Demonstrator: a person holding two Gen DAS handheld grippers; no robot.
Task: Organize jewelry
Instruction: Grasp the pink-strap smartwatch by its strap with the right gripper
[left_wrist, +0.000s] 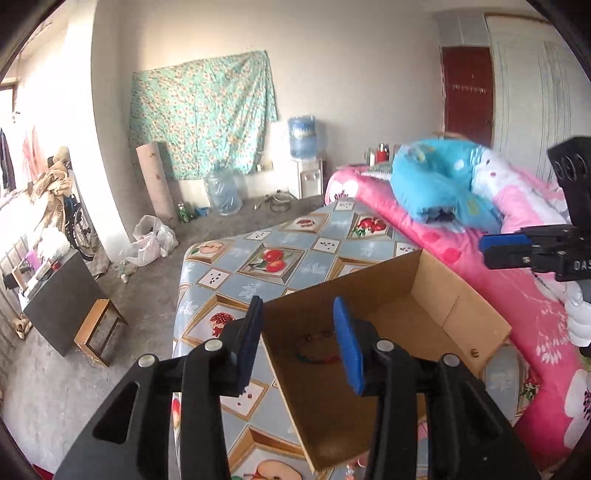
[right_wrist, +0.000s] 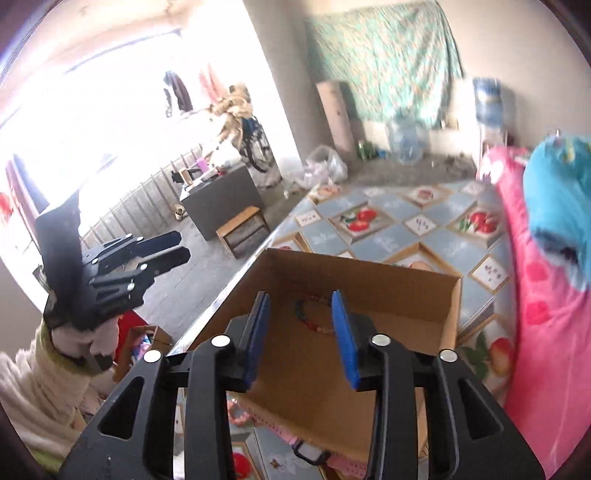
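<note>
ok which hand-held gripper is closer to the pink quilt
right. the right hand-held gripper hangs open over the pink quilt, just past the cardboard box. the left hand-held gripper is across the box on the floor side, away from the quilt.

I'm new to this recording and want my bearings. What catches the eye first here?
An open cardboard box sits on the fruit-patterned table, with a beaded bracelet lying on its floor. Both tongs, left and right, hover open and empty above the box. A bright pink quilt with a blue bundle lies beside the table.
</note>
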